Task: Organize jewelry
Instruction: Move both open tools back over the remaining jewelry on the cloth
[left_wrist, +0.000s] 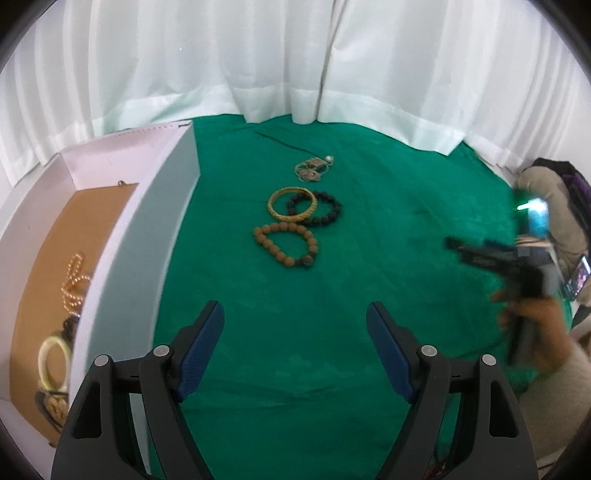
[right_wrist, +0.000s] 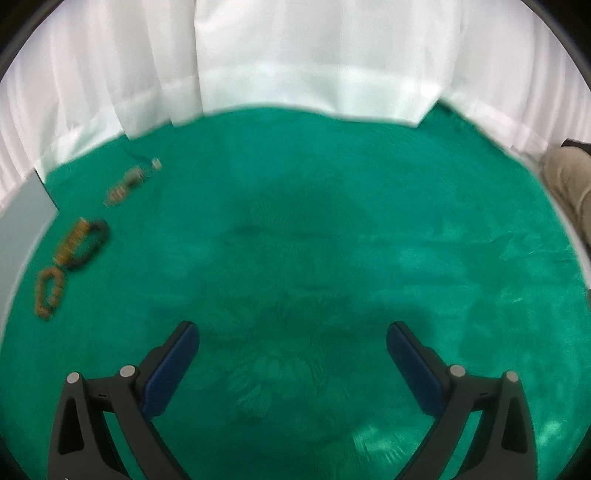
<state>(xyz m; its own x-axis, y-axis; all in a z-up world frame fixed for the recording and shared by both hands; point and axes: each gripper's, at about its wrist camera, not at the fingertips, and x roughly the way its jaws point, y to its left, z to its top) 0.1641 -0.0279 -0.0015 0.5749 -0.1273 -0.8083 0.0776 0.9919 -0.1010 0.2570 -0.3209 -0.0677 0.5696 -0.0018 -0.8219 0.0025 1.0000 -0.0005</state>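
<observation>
On the green cloth (left_wrist: 332, 277) lie a gold bangle (left_wrist: 291, 205), a black bead bracelet (left_wrist: 325, 208), a brown bead bracelet (left_wrist: 286, 243) and a tangled chain necklace (left_wrist: 314, 168). My left gripper (left_wrist: 295, 314) is open and empty, short of the bracelets. A white box (left_wrist: 147, 206) on the left holds a gold bead strand (left_wrist: 74, 280) and a pale bangle (left_wrist: 53, 358). My right gripper (right_wrist: 291, 332) is open and empty over bare cloth; the bracelets (right_wrist: 79, 242) show blurred at its far left. The right gripper (left_wrist: 491, 254) also shows blurred in the left wrist view.
White curtains (left_wrist: 295, 55) close off the back and sides of the table. The box wall stands close to my left gripper's left finger. A person's hand (left_wrist: 532, 321) and a phone (left_wrist: 576, 275) are at the right edge.
</observation>
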